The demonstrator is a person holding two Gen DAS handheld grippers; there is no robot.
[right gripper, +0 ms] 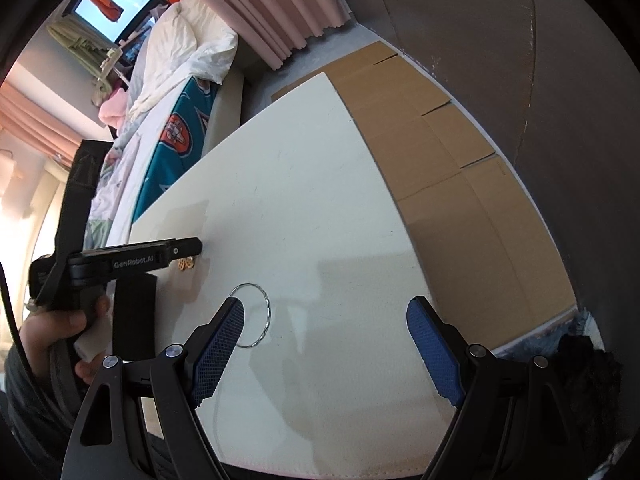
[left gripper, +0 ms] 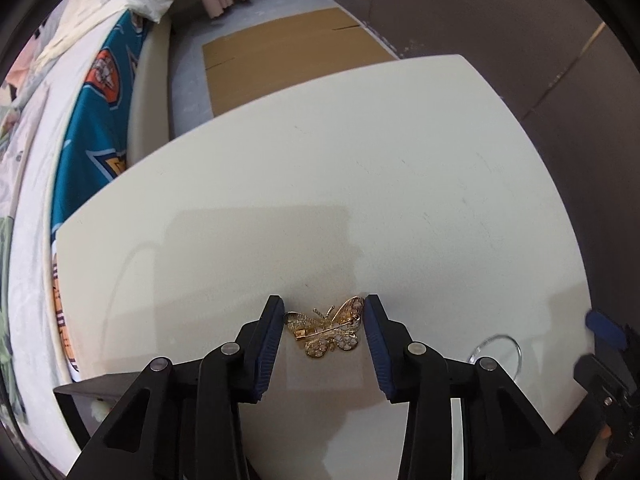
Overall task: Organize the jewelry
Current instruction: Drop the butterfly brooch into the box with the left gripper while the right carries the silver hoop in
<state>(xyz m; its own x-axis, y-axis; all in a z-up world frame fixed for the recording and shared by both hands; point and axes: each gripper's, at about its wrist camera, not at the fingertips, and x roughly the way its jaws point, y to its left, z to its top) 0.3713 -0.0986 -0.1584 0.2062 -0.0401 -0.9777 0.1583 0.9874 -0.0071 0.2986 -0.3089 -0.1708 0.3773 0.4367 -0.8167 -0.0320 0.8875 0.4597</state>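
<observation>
A gold butterfly brooch [left gripper: 327, 330] with clear stones lies on the white table [left gripper: 320, 184]. My left gripper [left gripper: 324, 308] has a blue pad on each side of it, touching or nearly touching the wing tips; the brooch rests on the table. A thin silver bangle [left gripper: 498, 354] lies to the right. In the right wrist view the bangle [right gripper: 253, 314] lies just beside the left finger of my open, empty right gripper [right gripper: 326, 308]. The left gripper [right gripper: 188, 246] shows there from the side, over the brooch [right gripper: 186, 264].
A bed [left gripper: 96, 120] with a teal printed cover and white bedding stands left of the table. Flattened cardboard [right gripper: 440, 152] lies on the floor beyond and to the right of the table. Pink curtains [right gripper: 256, 12] hang at the back.
</observation>
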